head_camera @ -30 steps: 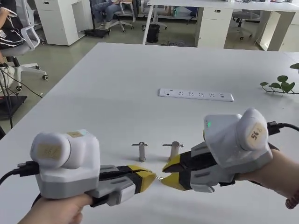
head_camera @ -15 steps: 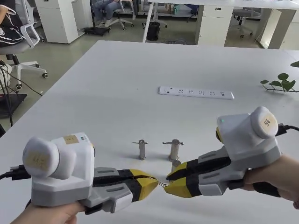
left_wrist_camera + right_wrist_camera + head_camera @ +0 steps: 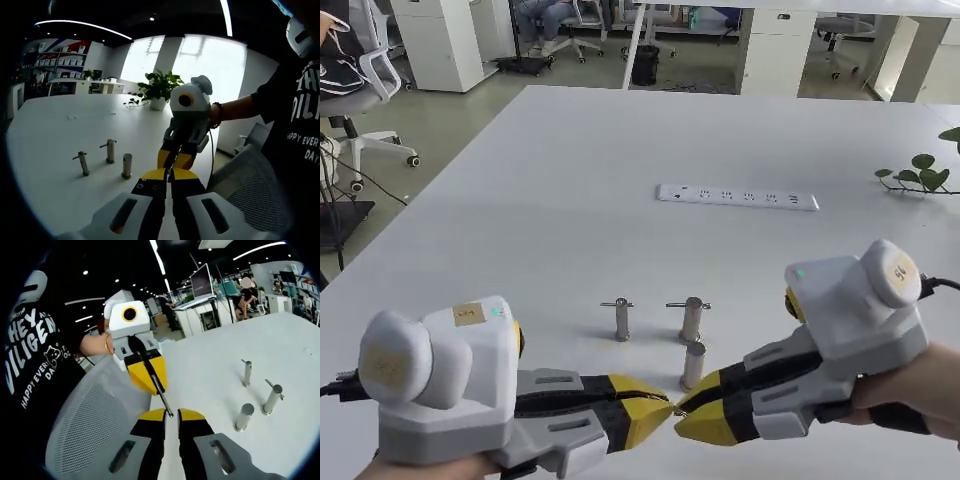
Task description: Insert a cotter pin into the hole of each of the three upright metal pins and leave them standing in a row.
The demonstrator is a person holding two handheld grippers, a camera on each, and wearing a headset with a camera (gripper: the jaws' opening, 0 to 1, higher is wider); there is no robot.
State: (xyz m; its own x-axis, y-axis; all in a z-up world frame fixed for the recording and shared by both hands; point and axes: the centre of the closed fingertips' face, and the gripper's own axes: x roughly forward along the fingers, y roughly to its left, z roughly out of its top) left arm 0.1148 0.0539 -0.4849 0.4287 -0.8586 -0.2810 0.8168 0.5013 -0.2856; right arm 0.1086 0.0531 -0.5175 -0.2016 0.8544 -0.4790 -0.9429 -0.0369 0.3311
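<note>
Low over the near tabletop (image 3: pixel 620 180), the left hand-held gripper (image 3: pixel 663 411) is pressed together on one end of a thin cotter pin (image 3: pixel 162 396). Facing it tip to tip, the right hand-held gripper (image 3: pixel 172 416) has its jaws slightly spread around the free end. Just beyond stands the bare upright pin (image 3: pixel 693 364), with the left fitted pin (image 3: pixel 621 318) and right fitted pin (image 3: pixel 691 318) behind it. Risks: a mistimed handover could drop the cotter pin, and either hand-held gripper swinging forward could topple the bare upright pin.
</note>
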